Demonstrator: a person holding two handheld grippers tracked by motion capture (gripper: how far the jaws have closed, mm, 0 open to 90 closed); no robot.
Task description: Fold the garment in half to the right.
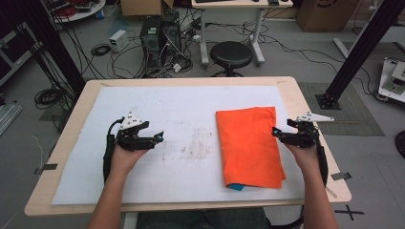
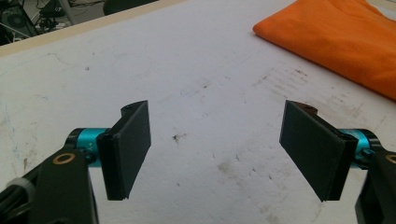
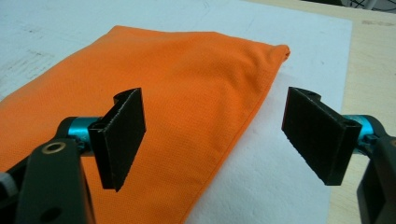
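Jaws of the right gripper point(image 1: 276, 132) gape wide and empty beside the folded orange cloth's point(image 1: 248, 145) right edge on the tabletop point(image 1: 71, 119), so pinch every layer low (left gripper point(image 1: 160, 136) idles equally open).

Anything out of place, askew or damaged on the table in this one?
Little stands out. The folded orange cloth lies flat, though a blue bit pokes out under its near edge. The white mat is smudged with grey marks mid-table. The left gripper and right gripper are both open and hold nothing.
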